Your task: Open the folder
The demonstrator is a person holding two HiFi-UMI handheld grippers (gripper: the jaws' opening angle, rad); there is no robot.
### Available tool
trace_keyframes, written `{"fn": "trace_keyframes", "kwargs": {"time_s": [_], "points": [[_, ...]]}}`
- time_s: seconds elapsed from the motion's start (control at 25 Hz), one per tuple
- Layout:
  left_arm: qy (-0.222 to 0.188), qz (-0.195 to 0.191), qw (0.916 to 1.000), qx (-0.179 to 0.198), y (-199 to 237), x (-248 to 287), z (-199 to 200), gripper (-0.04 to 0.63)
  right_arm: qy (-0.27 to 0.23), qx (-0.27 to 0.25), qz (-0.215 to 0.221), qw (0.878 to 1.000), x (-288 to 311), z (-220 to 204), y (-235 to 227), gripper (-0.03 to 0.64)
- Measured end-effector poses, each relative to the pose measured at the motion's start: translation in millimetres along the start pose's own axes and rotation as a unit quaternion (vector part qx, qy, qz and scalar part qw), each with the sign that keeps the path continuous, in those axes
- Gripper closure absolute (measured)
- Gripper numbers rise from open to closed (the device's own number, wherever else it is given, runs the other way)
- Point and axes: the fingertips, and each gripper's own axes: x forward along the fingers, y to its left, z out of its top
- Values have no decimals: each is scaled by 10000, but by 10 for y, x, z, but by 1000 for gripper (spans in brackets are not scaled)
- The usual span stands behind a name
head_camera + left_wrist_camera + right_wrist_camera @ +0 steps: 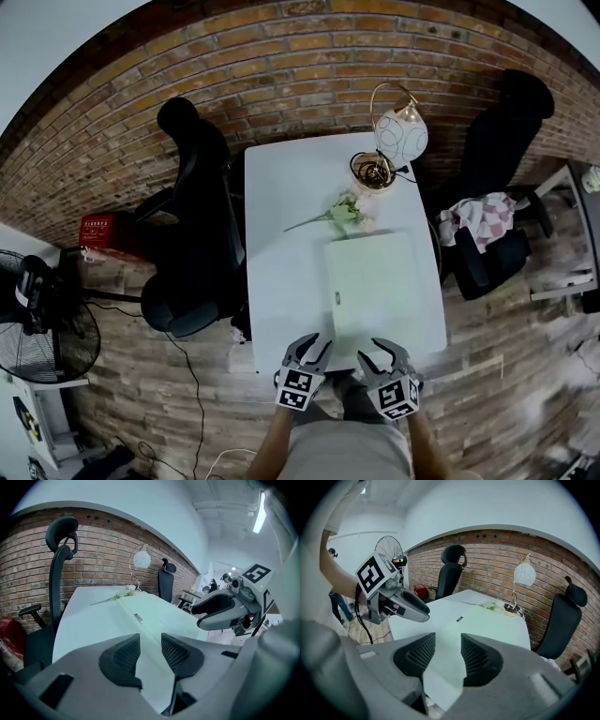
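One white table; pale green folder closed, flat on right near part, long axis running away from person. Both tools at near table edge, jaws apart, empty: right tool facing folder's near edge, nearer; left tool off near-left corner

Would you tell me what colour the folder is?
The folder is pale green, best in the head view.

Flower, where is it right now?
In the head view the flower lies on the white table, just past the far edge of the folder and close to the lamp at the table's far right.
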Motion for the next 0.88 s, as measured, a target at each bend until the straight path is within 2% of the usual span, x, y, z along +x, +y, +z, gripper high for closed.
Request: {"fn": "trace_keyframes", "kwargs": {"time_s": [0.52,0.88], "points": [[200,-36,9997,-144,-24,158,-134,454,396,-777,501,9949,196,-173,207,445],[316,-125,9992,-187,-45,246,-212,454,660,-1327,696,9865,308,-319,329,442]]}}
